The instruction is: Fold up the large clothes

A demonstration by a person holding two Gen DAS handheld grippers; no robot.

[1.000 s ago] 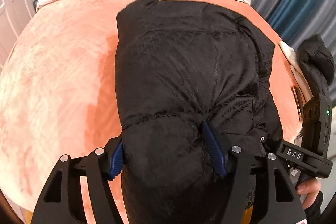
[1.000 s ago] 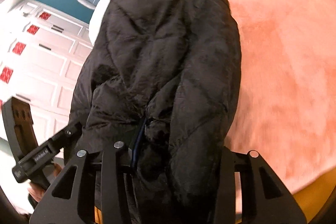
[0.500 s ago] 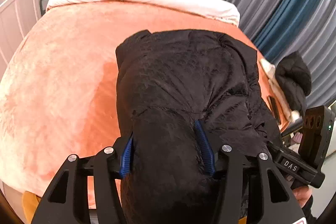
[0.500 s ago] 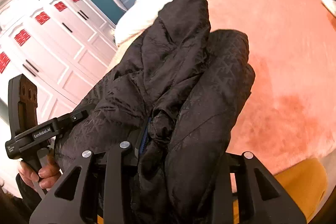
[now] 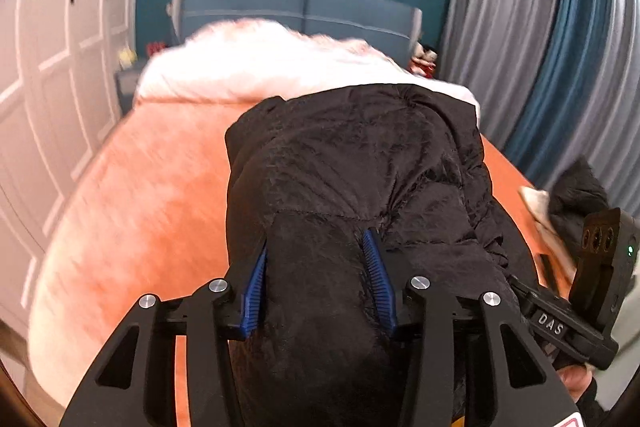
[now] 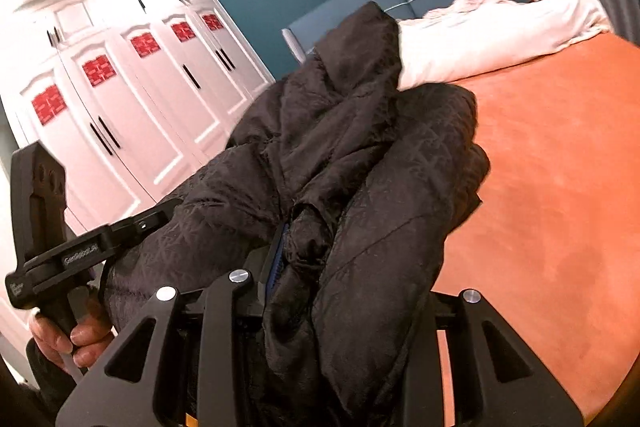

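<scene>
A large black quilted jacket (image 5: 360, 167) is lifted off the orange bed cover (image 5: 140, 207), its near edge raised and its far part draped toward the pillows. My left gripper (image 5: 318, 267) is shut on a thick bunch of the jacket's near edge, blue pads (image 5: 374, 263) on both sides. In the right wrist view the jacket (image 6: 340, 147) hangs bunched over my right gripper (image 6: 320, 259), which is shut on a fold of it; only its left blue pad (image 6: 276, 259) shows. The right gripper's body (image 5: 592, 267) shows in the left wrist view.
A white duvet (image 5: 260, 67) lies across the bed's head by a blue headboard (image 5: 300, 7). White wardrobe doors (image 6: 120, 87) stand on the left, grey and blue curtains (image 5: 540, 47) on the right. Another dark garment (image 5: 580, 187) lies at the bed's right edge.
Both grippers have risen with the jacket's near edge, tilting the views up from the bed to the headboard and walls. The jacket has lifted further off the bed cover.
</scene>
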